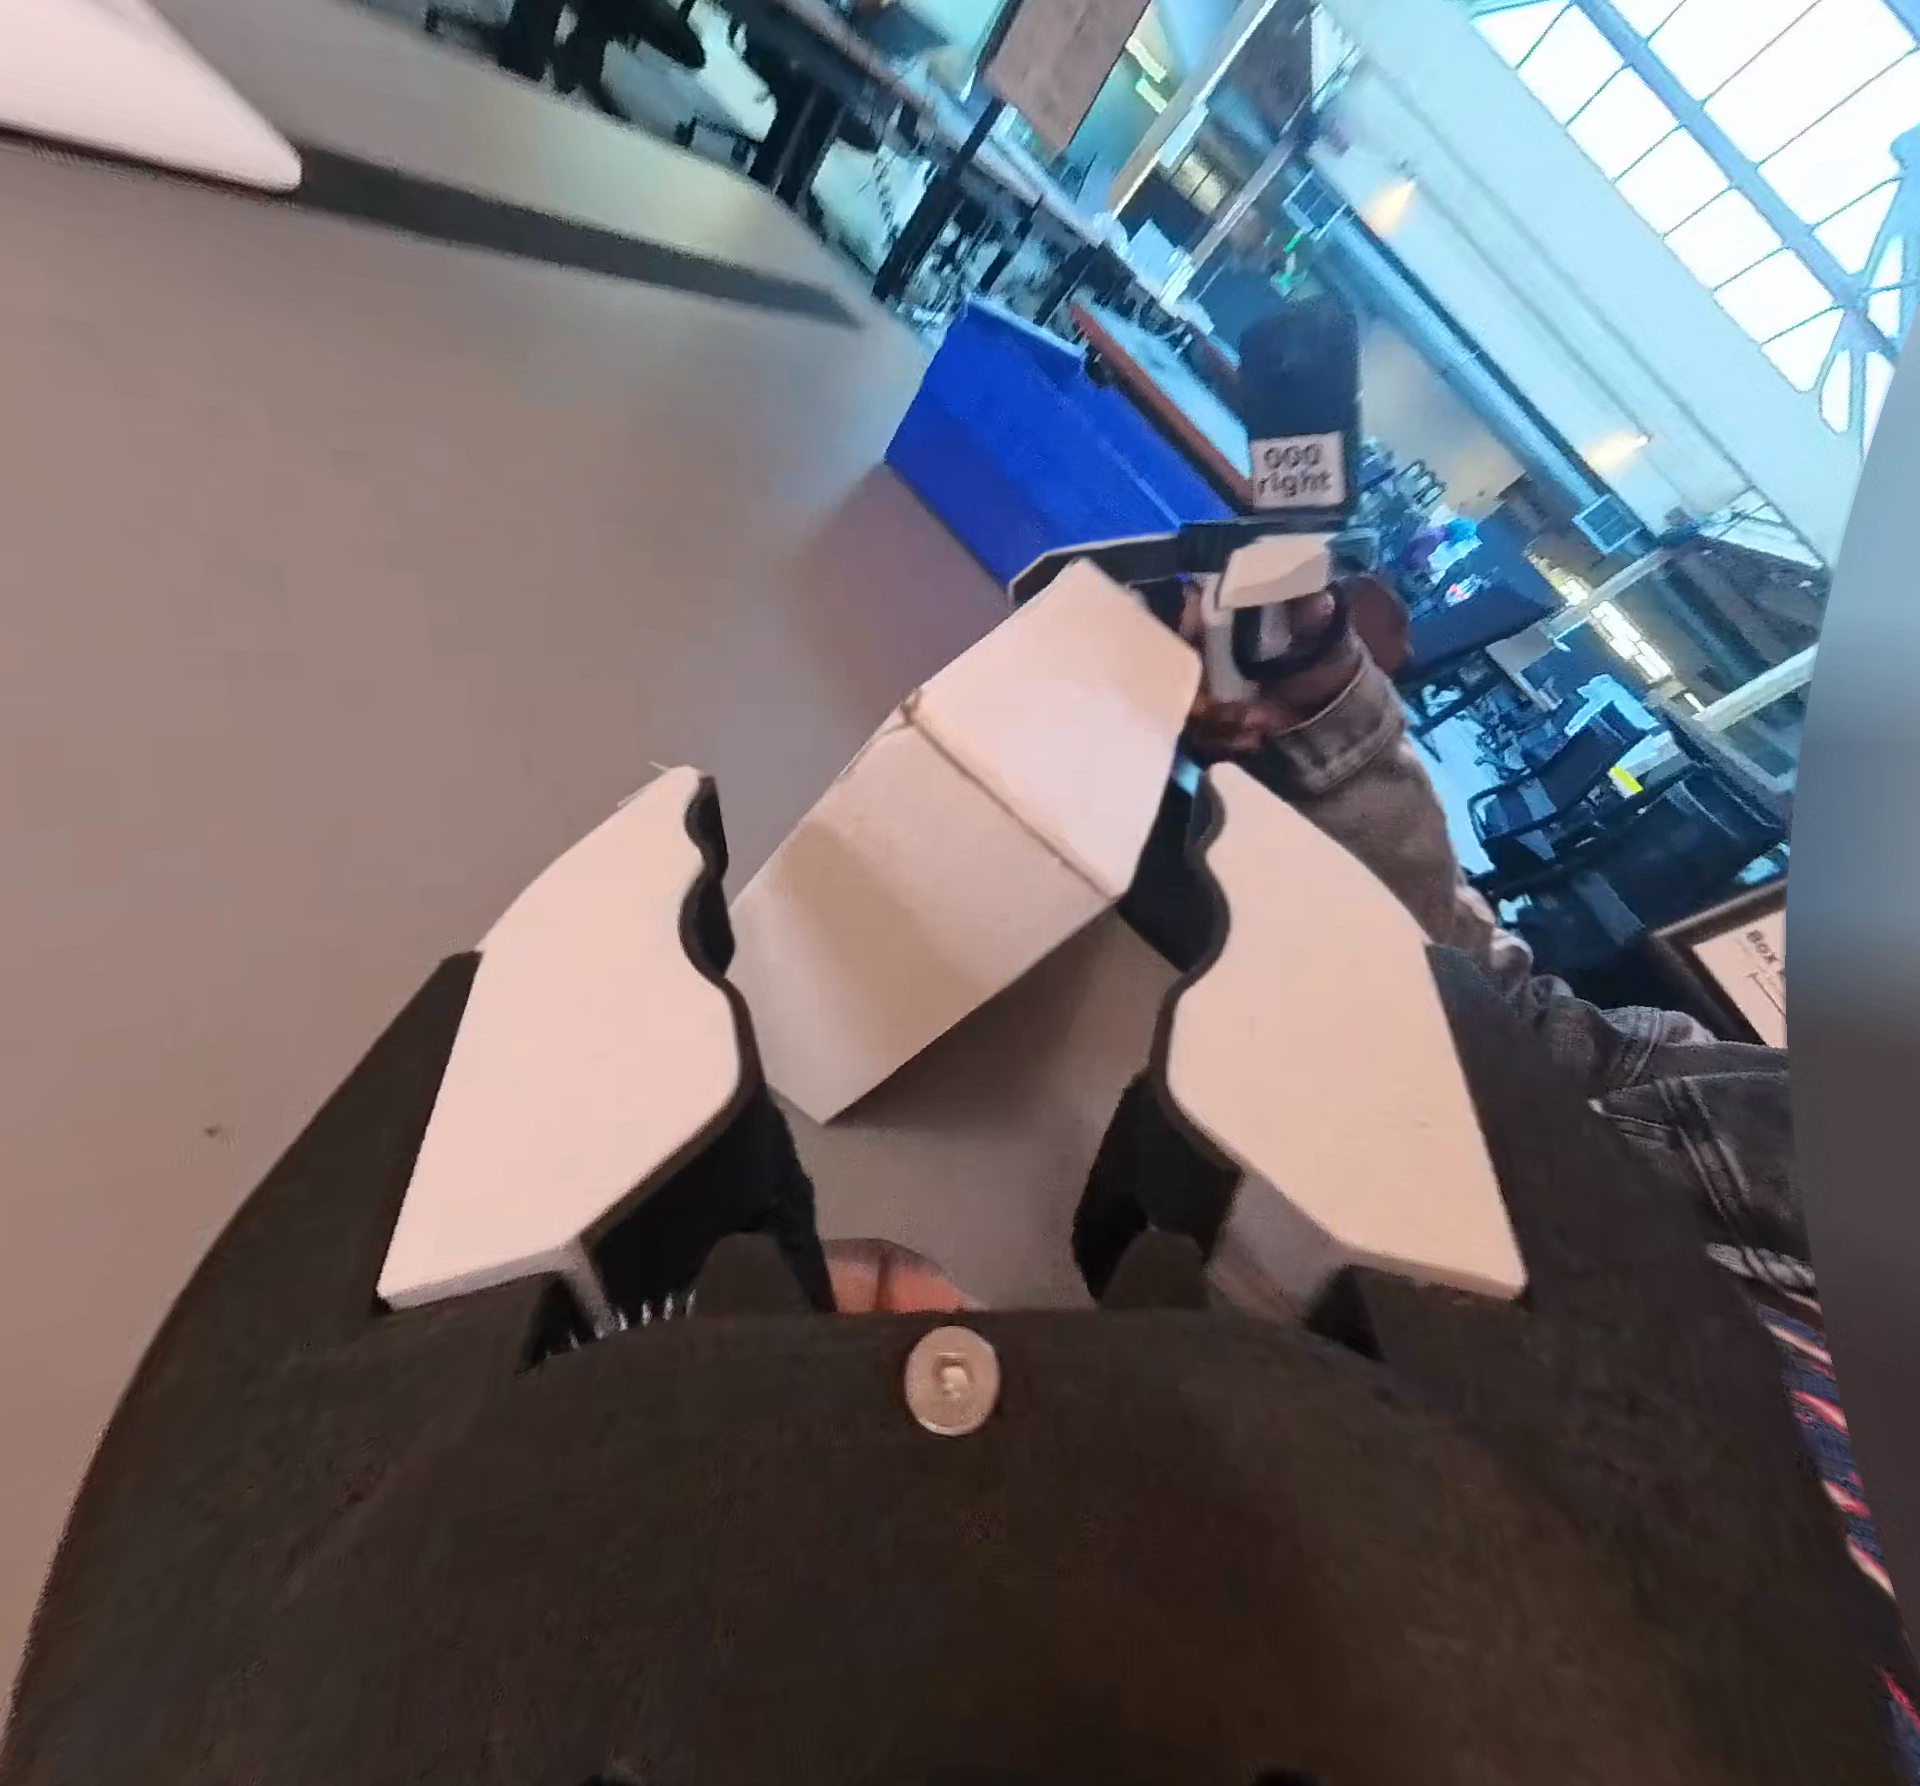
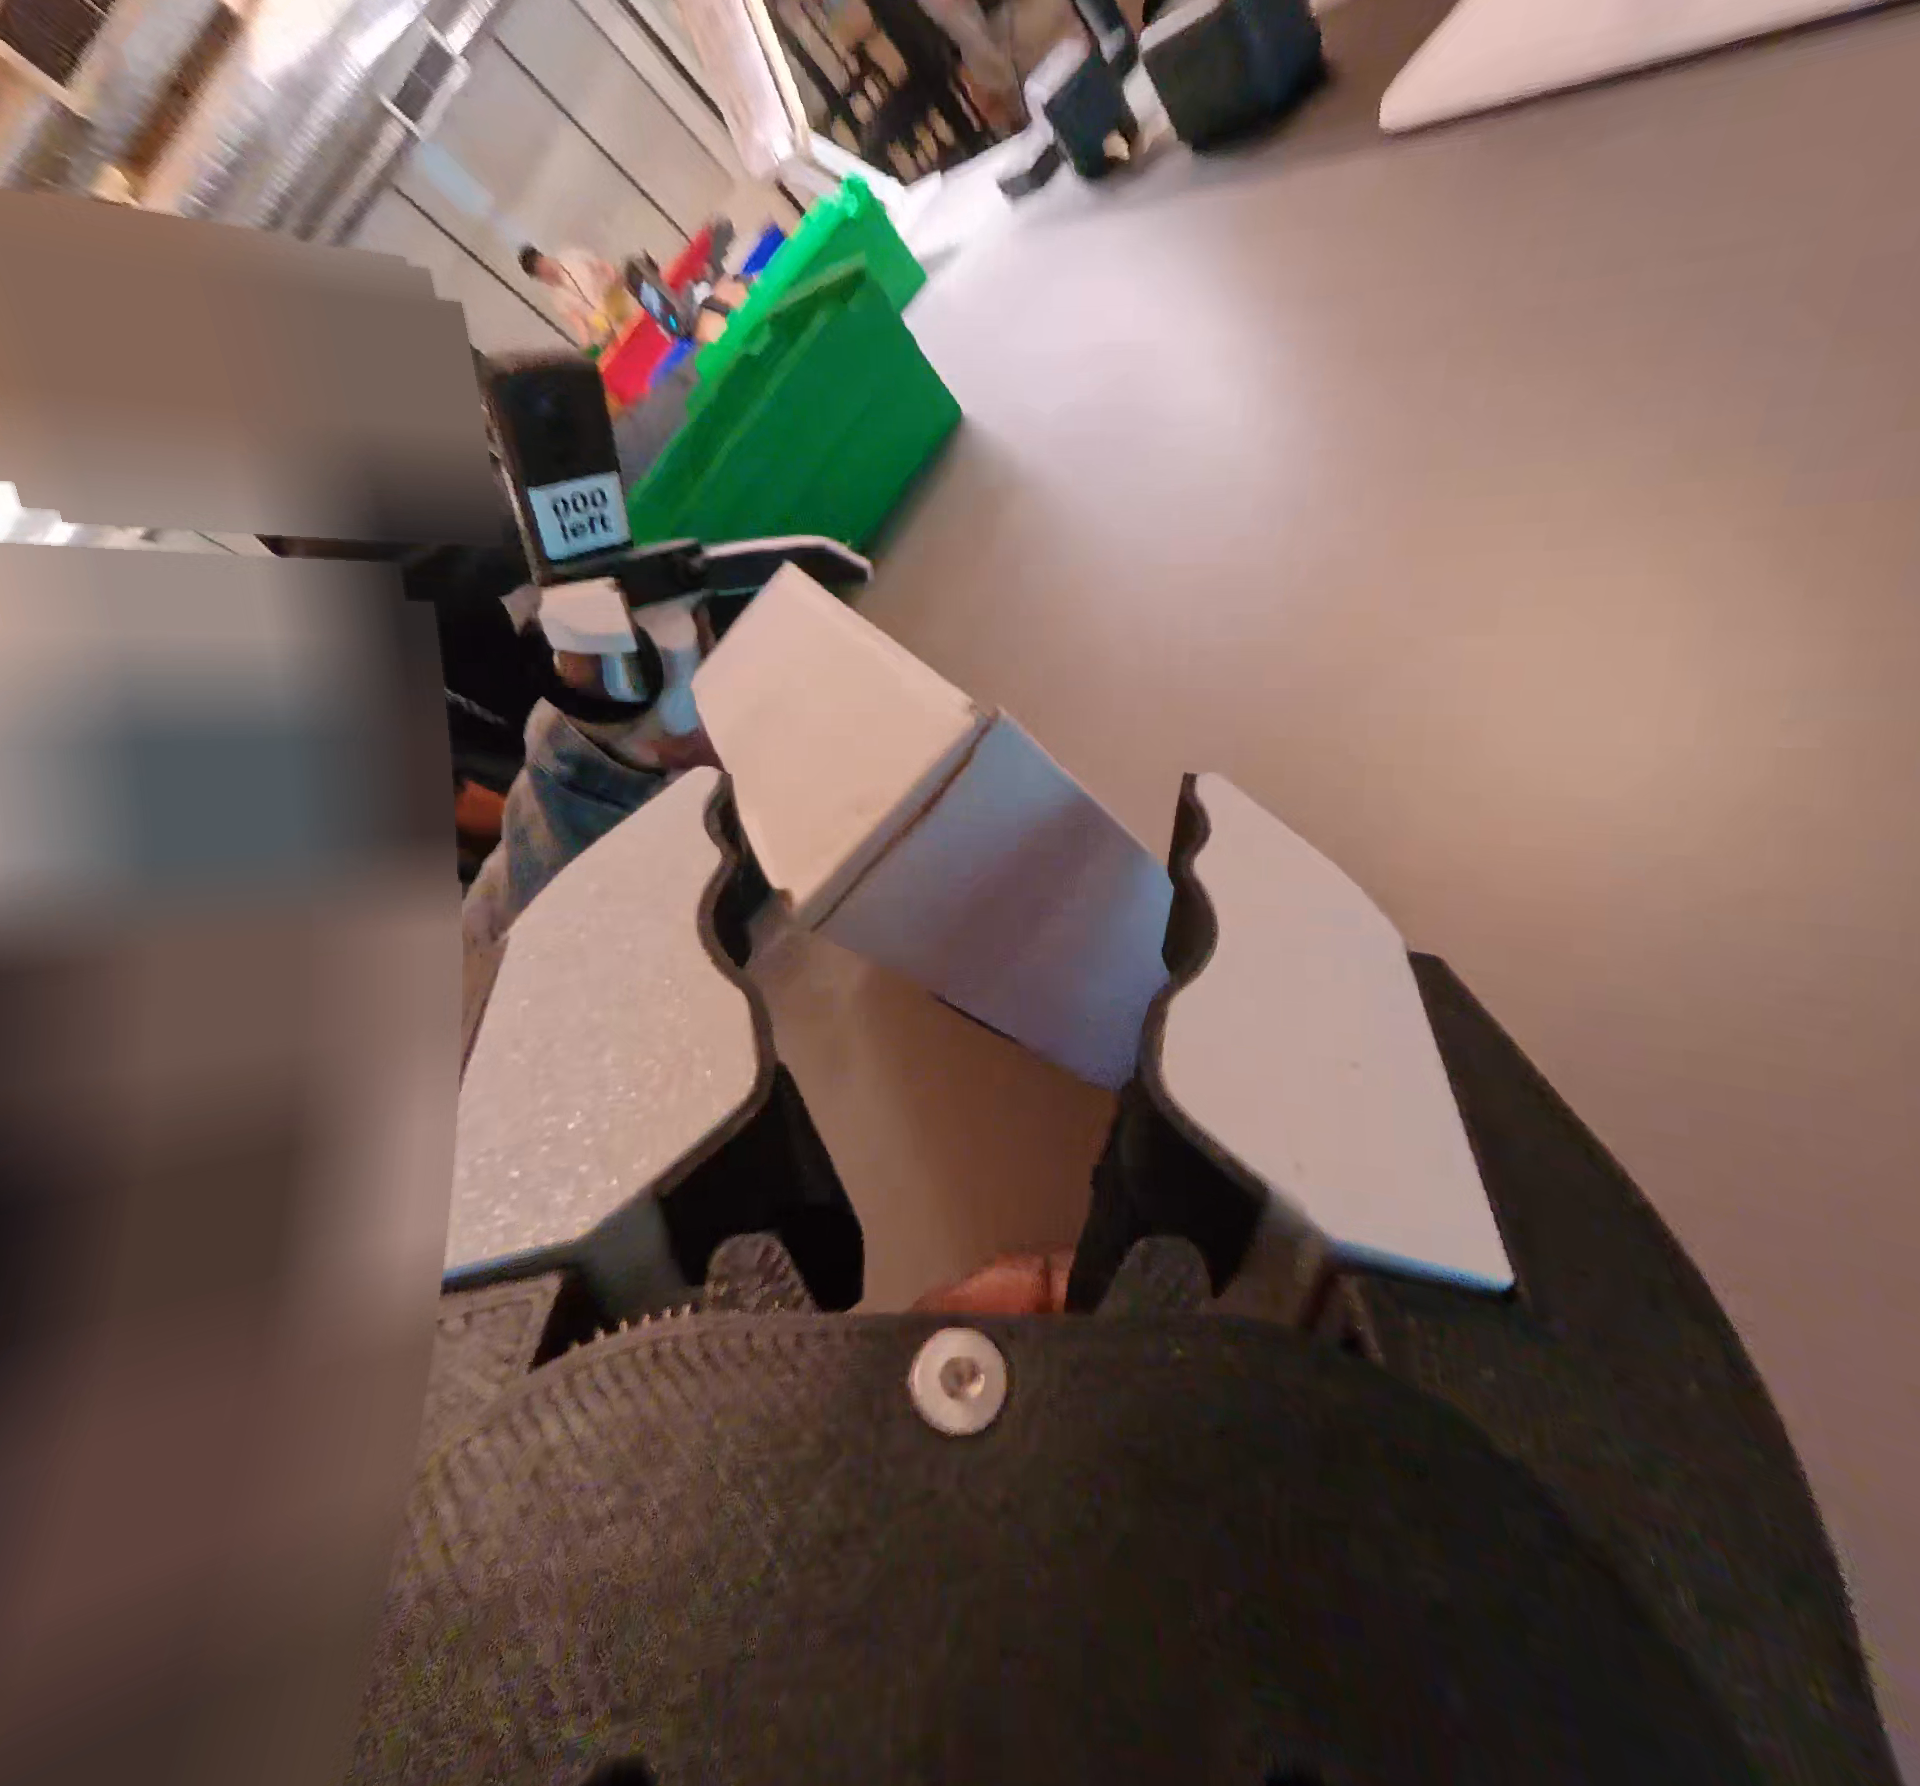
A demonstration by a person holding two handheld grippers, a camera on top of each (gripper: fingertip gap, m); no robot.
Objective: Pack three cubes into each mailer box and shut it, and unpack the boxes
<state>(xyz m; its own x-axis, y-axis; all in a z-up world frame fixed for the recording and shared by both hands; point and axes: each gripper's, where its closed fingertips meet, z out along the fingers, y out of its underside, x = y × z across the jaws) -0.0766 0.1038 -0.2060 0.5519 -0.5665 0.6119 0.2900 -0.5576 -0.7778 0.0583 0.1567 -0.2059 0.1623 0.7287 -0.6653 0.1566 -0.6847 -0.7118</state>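
1. Left gripper [image 1: 961, 801] is showing its two white fingers spread wide in its own wrist view, with a white mailer box [image 1: 966, 843] sitting between them; whether the fingertips are touching the box I cannot tell.
2. Right gripper [image 2: 951, 796] is likewise standing with its fingers spread apart in the right wrist view, framing the same mailer box [image 2: 935, 832] from the opposite end.
3. Each gripper is also appearing farther off in the other's view: the right gripper [image 1: 1112, 573] is reaching to the far end of the box, and the left gripper [image 2: 790, 557] is doing the same from its side, each carried by a person's hand.
4. The mailer box is looking closed, with a seam running across its upper face, and is tilting in both views; whether it is resting on the grey tabletop [image 1: 416, 541] or being lifted is unclear.
5. A blue bin [image 1: 1018, 448] is sitting on the tabletop beyond the box in the left wrist view.
6. A green bin [image 2: 800, 417] is sitting on the tabletop [image 2: 1455, 541] beyond the box in the right wrist view.
7. A flat white board [image 2: 1662, 1] is lying near the far part of the tabletop.
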